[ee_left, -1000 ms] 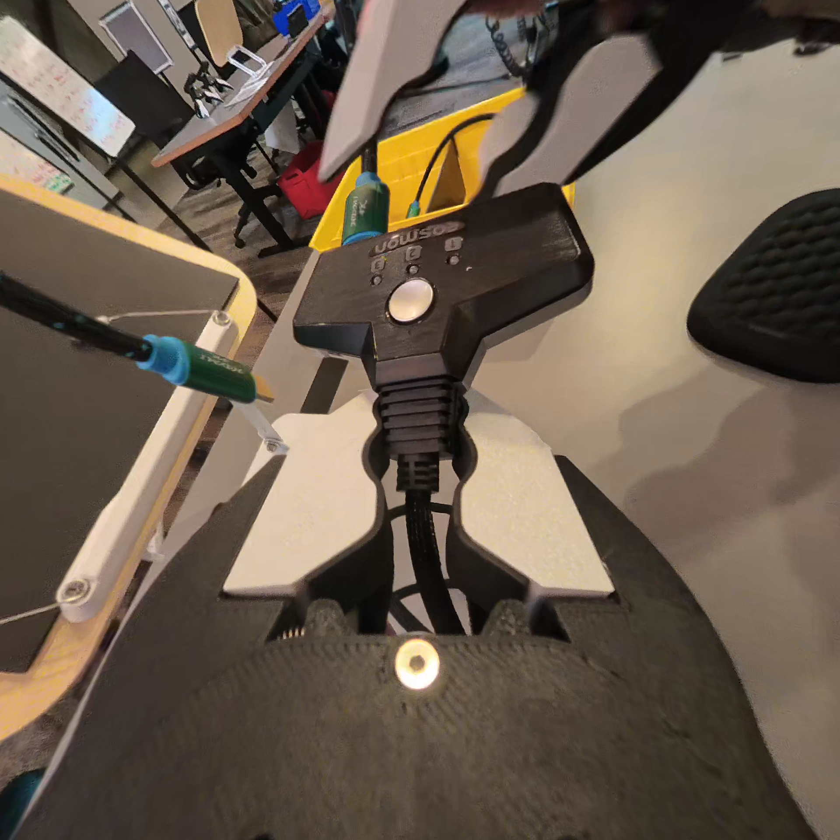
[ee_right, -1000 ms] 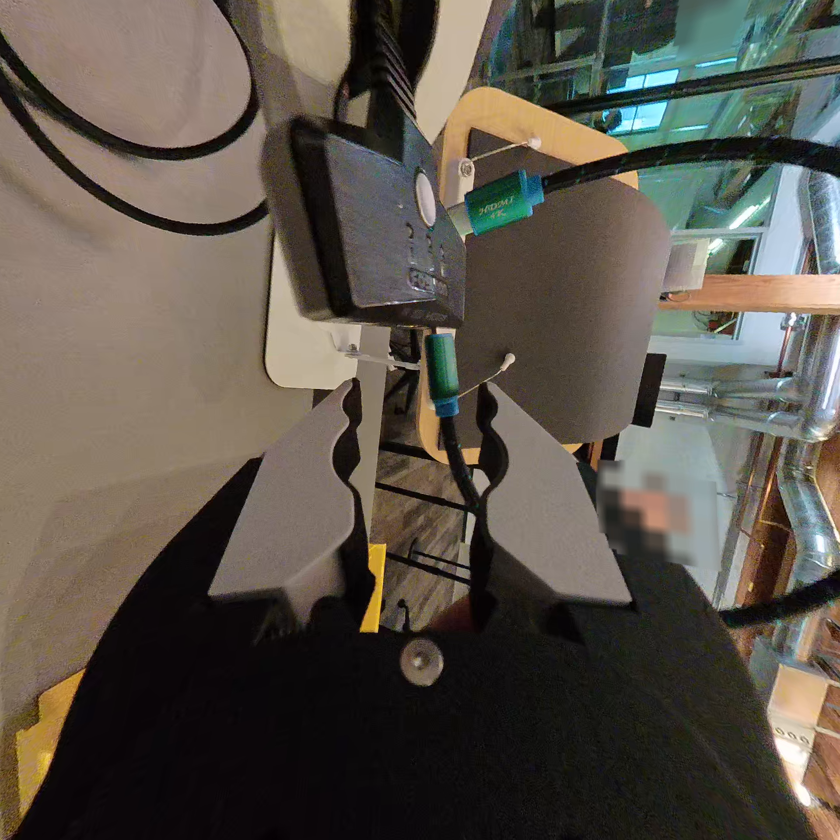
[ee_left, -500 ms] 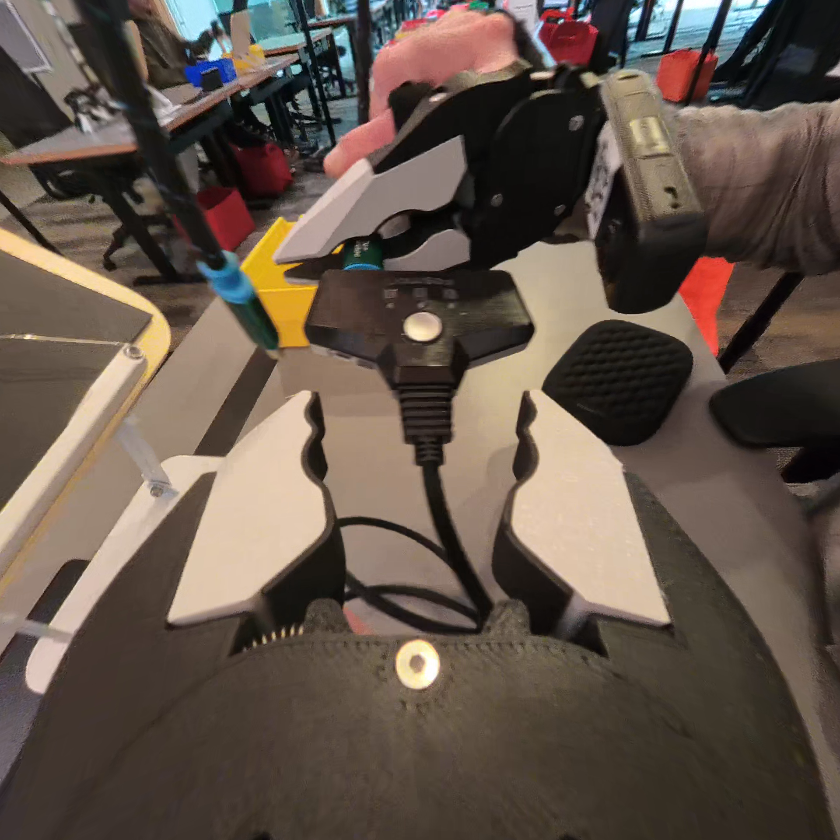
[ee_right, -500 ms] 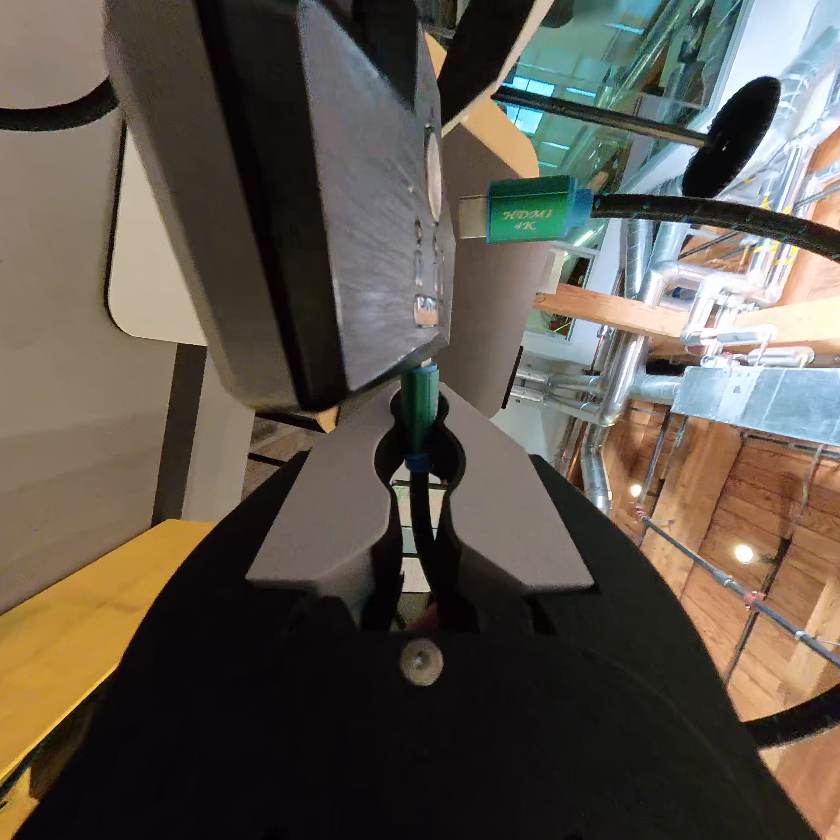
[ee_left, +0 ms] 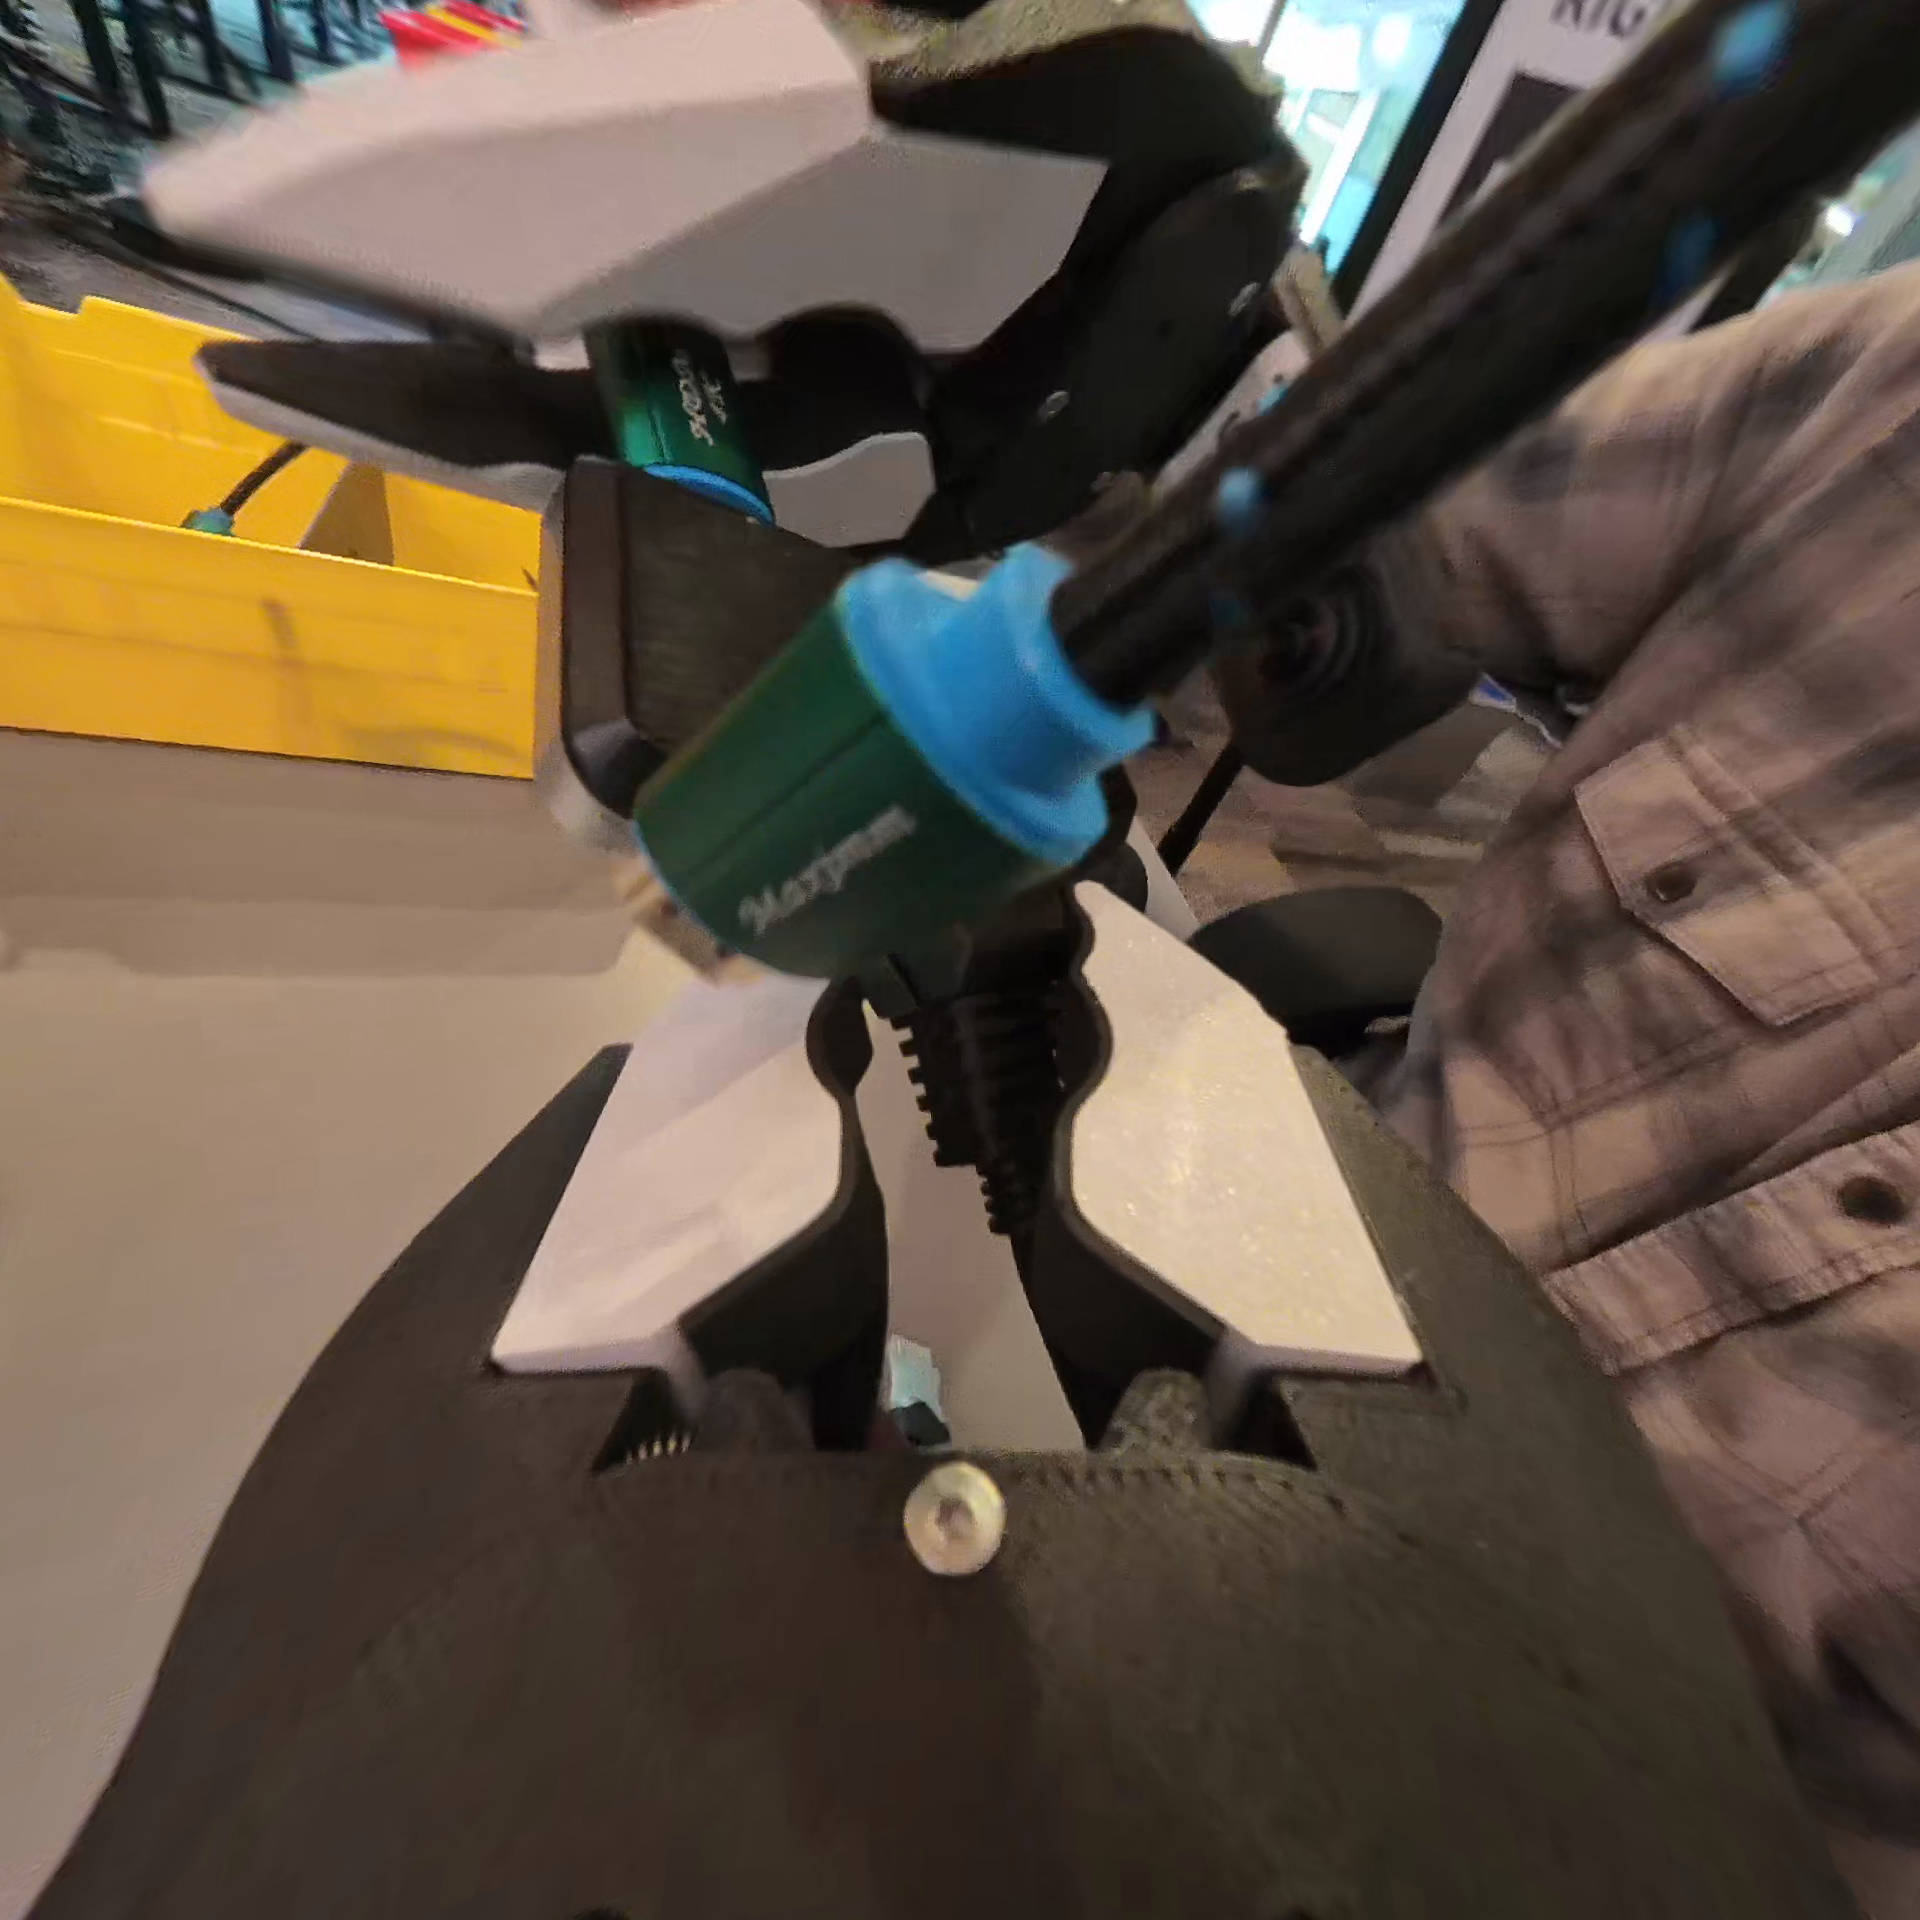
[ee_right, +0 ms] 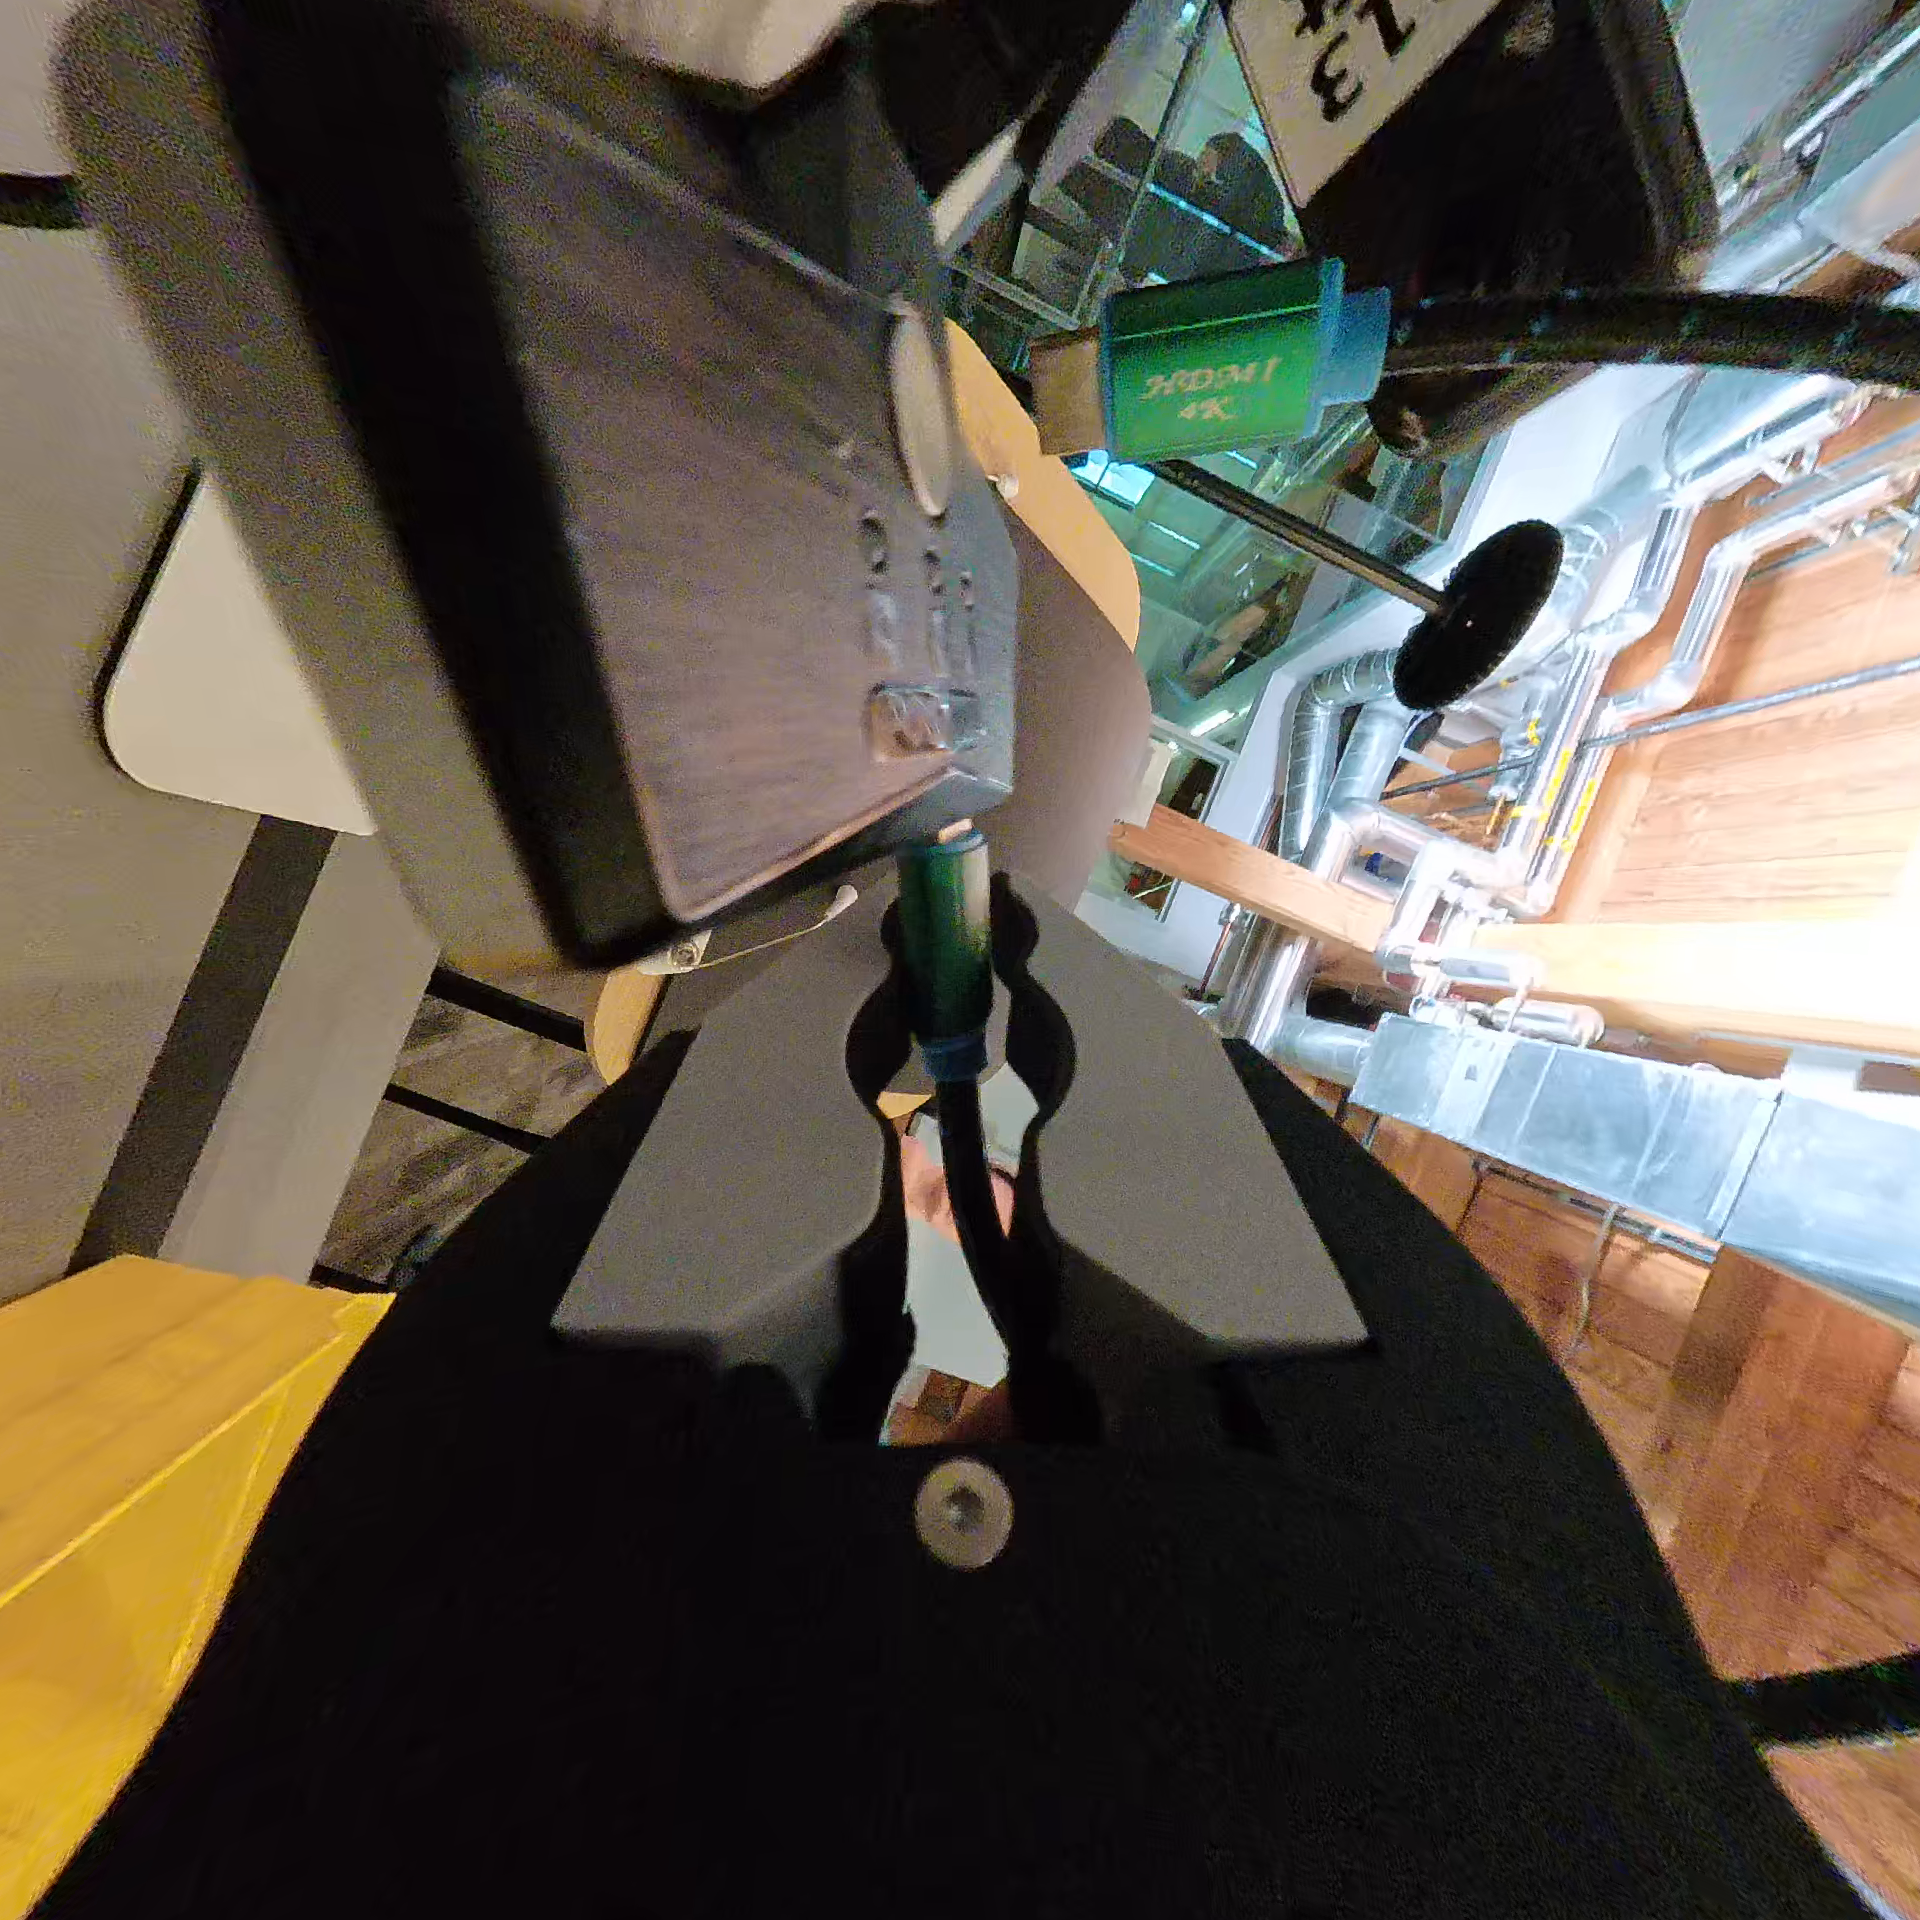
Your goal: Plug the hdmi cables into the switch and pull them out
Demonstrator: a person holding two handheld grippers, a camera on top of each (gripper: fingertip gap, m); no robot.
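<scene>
My left gripper [ee_left: 956, 1003] is shut on the ribbed cable neck [ee_left: 977, 1101] of the black HDMI switch [ee_left: 675, 623] and holds it tilted above the table. My right gripper [ee_right: 951, 935] is shut on a green HDMI plug [ee_right: 940, 935] that sits in a port at the switch's [ee_right: 623, 468] end. A sliver of the plug's metal shows at the port. The right gripper also shows in the left wrist view [ee_left: 665, 426], clamped on that plug [ee_left: 675, 405]. A second green plug with a blue collar [ee_left: 862, 810] hangs loose on its black cable, unplugged [ee_right: 1216, 364].
A yellow bin [ee_left: 260, 623] stands behind the grey table [ee_left: 260, 1091]; it also shows in the right wrist view [ee_right: 125, 1455]. A person in a plaid shirt [ee_left: 1662, 935] is at the right. A dark board with a wooden rim [ee_right: 1081, 582] lies behind the switch. Left tips to right tips: about 11 cm.
My left gripper let go of the switch's neck, opened wide, then closed on it again. My right gripper closed on the plugged-in green plug. The switch is now raised and tilted, with the loose plug close in front.
</scene>
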